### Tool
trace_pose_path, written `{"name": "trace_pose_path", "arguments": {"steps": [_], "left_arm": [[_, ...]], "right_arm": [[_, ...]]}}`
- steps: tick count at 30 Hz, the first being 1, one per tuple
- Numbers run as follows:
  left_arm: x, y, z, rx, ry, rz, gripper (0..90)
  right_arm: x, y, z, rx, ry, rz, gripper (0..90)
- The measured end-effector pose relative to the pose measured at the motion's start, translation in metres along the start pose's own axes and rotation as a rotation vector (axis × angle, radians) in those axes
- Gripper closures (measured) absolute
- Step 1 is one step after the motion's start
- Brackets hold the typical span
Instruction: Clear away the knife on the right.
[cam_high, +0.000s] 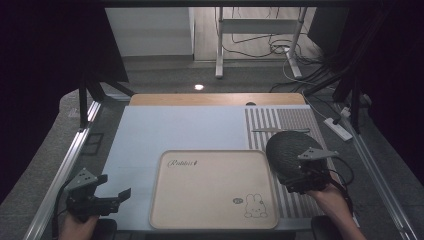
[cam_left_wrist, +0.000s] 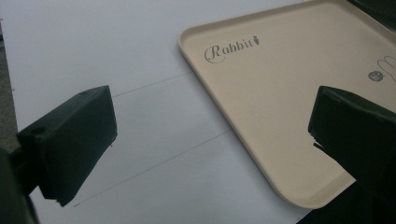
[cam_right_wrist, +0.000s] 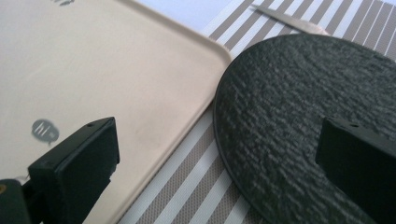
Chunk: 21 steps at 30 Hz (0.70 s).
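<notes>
A pale blue table mat (cam_high: 165, 132) fills mid-frame, a striped placemat (cam_high: 280, 120) at its right. The beige rabbit tray (cam_high: 215, 190) lies lower centre, long axis left-right. The round black textured plate (cam_high: 290, 150), right of the tray, is partly hidden by the right gripper (cam_high: 305, 182), jaws wide. The left gripper (cam_high: 112, 195), lower left, is also wide.

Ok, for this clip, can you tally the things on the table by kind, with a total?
Beige tray: 1
Black textured plate: 1
Striped placemat: 1
Metal utensil, kind unclear: 1
Total: 4

The right gripper hangs open over the plate's edge; the left gripper hangs open by the tray.
</notes>
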<state>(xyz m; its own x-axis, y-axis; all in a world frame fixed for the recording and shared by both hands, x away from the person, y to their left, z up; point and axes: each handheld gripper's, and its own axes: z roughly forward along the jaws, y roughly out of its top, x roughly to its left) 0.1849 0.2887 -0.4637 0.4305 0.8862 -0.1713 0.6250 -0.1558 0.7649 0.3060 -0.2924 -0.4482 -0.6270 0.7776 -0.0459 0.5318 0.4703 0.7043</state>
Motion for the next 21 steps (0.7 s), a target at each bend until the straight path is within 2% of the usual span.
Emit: {"name": "trace_pose_path", "arguments": {"steps": [5,21], "left_arm": [[-0.001,0.0,0.001,0.006,0.002,0.002,1.2],[0.0,0.0,0.001,0.007,0.002,-0.005,1.1]], "right_arm": [[-0.005,0.006,0.008,-0.027,0.02,0.0,0.3],[-0.019,0.03,0.039,0.003,0.057,0.012,0.3]]}}
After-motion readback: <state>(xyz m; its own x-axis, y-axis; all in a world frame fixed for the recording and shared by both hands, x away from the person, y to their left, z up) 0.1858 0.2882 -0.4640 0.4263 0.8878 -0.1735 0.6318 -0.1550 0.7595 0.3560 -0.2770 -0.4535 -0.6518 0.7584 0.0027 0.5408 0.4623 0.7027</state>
